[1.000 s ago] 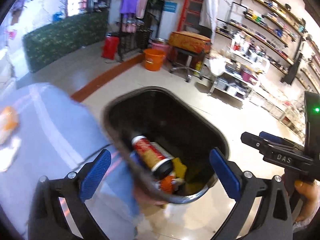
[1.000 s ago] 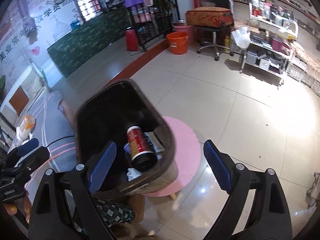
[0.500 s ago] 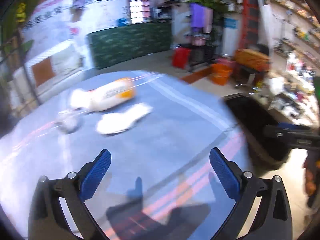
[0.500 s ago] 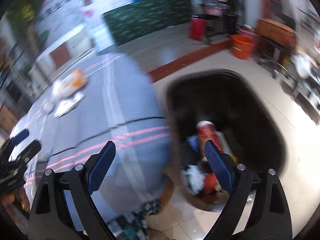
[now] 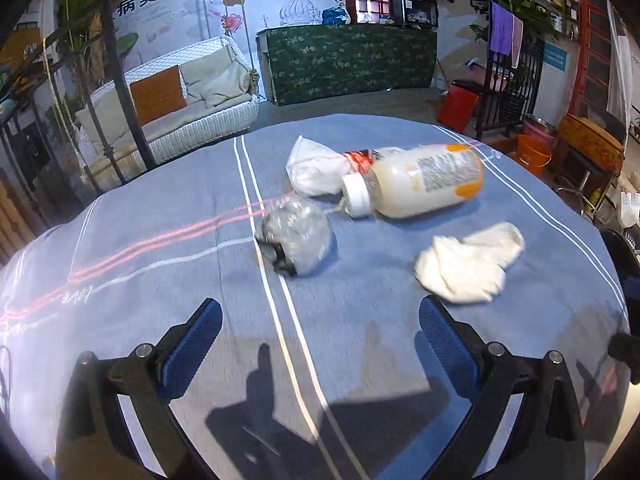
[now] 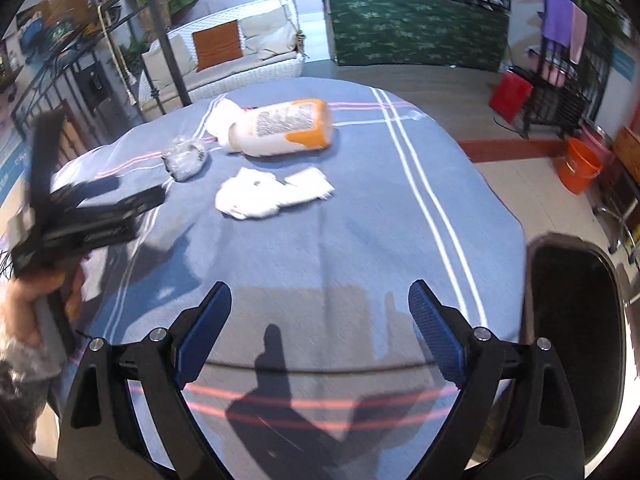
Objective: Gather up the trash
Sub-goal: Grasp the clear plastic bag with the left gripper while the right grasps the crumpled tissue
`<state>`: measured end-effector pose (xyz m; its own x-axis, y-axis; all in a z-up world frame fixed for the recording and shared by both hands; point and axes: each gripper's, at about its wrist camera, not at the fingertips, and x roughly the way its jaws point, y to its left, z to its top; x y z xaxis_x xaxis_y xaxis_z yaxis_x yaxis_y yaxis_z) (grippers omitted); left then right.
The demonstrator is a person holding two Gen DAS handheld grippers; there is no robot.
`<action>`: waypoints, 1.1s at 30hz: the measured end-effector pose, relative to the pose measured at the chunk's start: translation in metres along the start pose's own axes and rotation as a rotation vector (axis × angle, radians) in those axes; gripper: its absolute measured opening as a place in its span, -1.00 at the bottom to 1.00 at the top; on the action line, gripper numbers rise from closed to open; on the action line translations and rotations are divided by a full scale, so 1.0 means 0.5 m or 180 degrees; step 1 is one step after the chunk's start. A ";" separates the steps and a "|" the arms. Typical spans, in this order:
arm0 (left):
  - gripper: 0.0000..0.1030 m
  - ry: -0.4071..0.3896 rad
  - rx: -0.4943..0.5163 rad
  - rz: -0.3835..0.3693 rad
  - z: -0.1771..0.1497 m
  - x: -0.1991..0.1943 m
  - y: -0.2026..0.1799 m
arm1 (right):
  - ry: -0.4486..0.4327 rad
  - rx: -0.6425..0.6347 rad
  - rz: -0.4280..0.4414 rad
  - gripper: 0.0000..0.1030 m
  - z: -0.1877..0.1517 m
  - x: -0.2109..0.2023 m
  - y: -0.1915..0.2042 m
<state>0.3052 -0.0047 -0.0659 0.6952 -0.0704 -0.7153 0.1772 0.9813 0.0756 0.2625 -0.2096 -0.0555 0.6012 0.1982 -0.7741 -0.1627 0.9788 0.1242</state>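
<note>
A round table point(image 5: 400, 360) wears a blue striped cloth point(image 5: 160, 208). On it lie a bottle point(image 5: 424, 188), a white bag point(image 5: 316, 168), crumpled plastic point(image 5: 298, 240) and a tissue point(image 5: 468, 264).

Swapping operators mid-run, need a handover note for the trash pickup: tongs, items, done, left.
Left tongs: open, empty, above the blue tablecloth.
Right tongs: open, empty, over the near edge of the table.
On the table: a bottle on its side with white cap and orange label, a white bag touching it behind, a crumpled clear plastic piece, and a white tissue wad closest to the tongs.
Black bin stands at the table's right edge; its contents are not visible now.
Done: nothing in hand at present.
Left: all four items go to the bin; the tissue wad looks like the easiest first pick.
</note>
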 end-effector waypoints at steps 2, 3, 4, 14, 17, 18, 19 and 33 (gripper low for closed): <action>0.87 0.0063 -0.0035 -0.0036 0.027 0.032 0.008 | 0.0029 -0.0025 0.0001 0.73 0.007 0.006 0.007; 0.85 0.0088 -0.0065 -0.0090 0.038 0.047 0.012 | 0.0042 -0.0034 0.0004 0.73 0.008 0.008 0.010; 0.80 0.0112 -0.0077 -0.0110 0.046 0.058 0.014 | 0.0064 -0.0045 0.0009 0.73 0.010 0.012 0.013; 0.00 0.0344 -0.0274 -0.0086 0.069 0.139 0.045 | 0.0171 -0.0133 -0.0037 0.73 0.035 0.040 0.020; -0.09 0.0226 -0.0363 -0.0089 0.064 0.118 0.056 | 0.0184 -0.0172 -0.0037 0.73 0.038 0.047 0.025; -0.10 0.0202 -0.0364 -0.0092 0.062 0.112 0.058 | 0.0190 -0.0188 -0.0040 0.73 0.039 0.050 0.028; -0.11 0.0176 -0.0365 -0.0093 0.061 0.102 0.058 | 0.0192 -0.0194 -0.0041 0.73 0.041 0.052 0.029; -0.11 -0.0244 -0.0470 -0.0168 0.003 -0.086 0.043 | 0.0366 -0.0461 0.0051 0.73 0.103 0.136 0.086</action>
<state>0.2802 0.0189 -0.0324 0.7397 -0.1304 -0.6601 0.1143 0.9911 -0.0676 0.3367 -0.1516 -0.0710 0.5055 0.1984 -0.8397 -0.2874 0.9563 0.0529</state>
